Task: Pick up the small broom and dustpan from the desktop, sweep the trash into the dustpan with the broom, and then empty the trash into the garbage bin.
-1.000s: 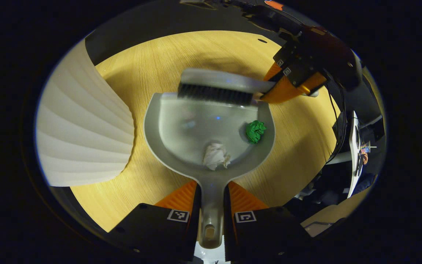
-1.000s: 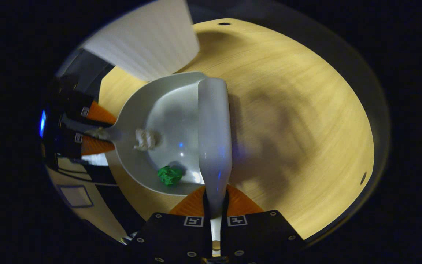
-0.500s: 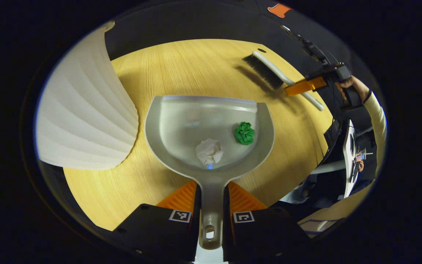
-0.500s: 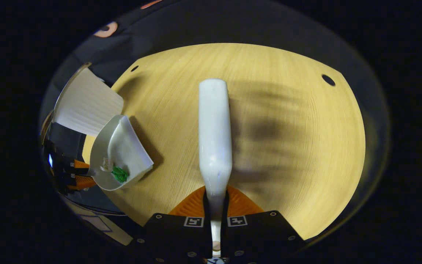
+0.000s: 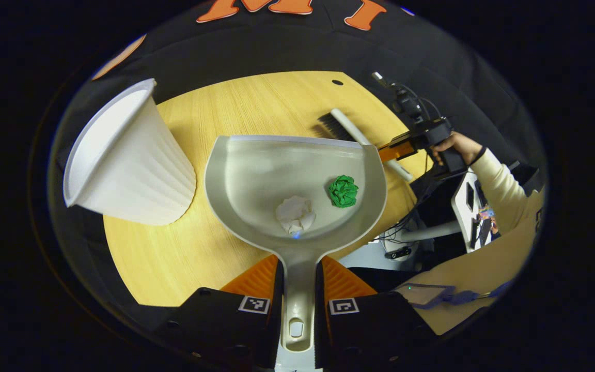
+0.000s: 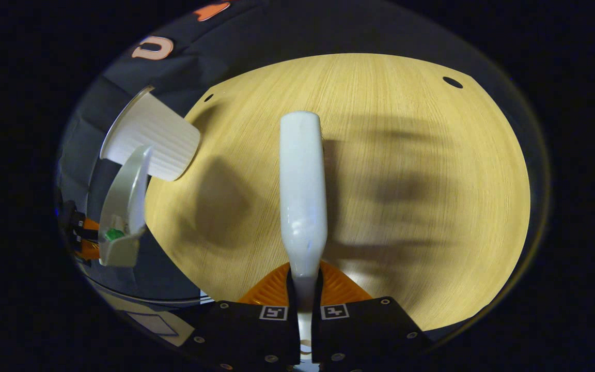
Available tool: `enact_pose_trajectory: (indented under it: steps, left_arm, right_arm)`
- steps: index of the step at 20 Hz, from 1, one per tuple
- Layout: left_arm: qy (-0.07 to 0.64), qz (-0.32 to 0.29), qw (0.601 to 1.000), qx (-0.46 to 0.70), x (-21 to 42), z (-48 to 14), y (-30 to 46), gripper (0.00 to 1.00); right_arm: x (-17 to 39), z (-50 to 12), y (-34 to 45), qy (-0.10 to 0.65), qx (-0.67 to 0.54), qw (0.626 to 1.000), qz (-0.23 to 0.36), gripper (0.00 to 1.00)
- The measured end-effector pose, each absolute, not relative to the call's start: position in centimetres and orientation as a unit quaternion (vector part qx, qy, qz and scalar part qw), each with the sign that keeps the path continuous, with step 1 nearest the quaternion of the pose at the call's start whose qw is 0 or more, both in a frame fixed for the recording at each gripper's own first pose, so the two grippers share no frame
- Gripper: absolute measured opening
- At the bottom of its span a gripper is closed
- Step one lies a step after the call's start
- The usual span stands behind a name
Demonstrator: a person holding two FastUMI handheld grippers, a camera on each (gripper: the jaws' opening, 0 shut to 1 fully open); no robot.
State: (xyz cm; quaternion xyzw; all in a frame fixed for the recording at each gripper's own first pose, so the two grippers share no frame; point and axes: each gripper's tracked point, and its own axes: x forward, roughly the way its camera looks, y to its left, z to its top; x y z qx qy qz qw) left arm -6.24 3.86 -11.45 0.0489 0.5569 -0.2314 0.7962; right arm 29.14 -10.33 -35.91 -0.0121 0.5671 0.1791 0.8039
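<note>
One dustpan [image 5: 256, 170], one broom [image 6: 301, 181], one white bin [image 5: 132, 155], two paper wads: one green [image 5: 343, 190], one white [image 5: 295, 213].

bare desktop [image 6: 406, 170] ahead of broom [image 6: 301, 186], garbage bin [image 5: 127, 160] blocking dustpan's [image 5: 256, 175] left

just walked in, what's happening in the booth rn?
A person is clearing a desk with two handheld grippers. The left gripper is shut on the dustpan handle; the pan is held off the wooden desktop, with a white paper wad and a green paper wad inside. The white ribbed garbage bin stands beside it. The right gripper is shut on the broom over bare desk. Emptying is not yet done.
</note>
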Motion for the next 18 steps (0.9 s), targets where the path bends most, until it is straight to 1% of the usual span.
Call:
enact_pose_trajectory:
  steps: [4,6,9,14,18]
  left_arm:
    - [0.547,-0.183,0.817,0.003,-9.2,-5.7,5.1,0.28]
    - [0.546,-0.156,0.823,-0.018,-10.0,-3.7,6.4,0.28]
    - [0.536,-0.118,0.836,-0.003,-10.4,-1.0,9.7,0.27]
    - [0.530,-0.082,0.844,-0.028,-9.0,2.8,14.2,0.28]
    - [0.519,-0.011,0.854,0.012,-4.5,4.6,21.3,0.28]
  right_arm:
    - [31.5,-40.8,-11.0,0.574,-0.025,0.789,0.217,0.08]
    - [32.0,-41.7,-10.5,0.578,-0.032,0.782,0.229,0.08]
    - [32.2,-42.1,-10.4,0.582,-0.036,0.776,0.241,0.08]
    - [32.3,-42.4,-10.0,0.588,-0.024,0.773,0.239,0.08]
    - [32.0,-41.1,-10.6,0.586,-0.008,0.777,0.231,0.08]
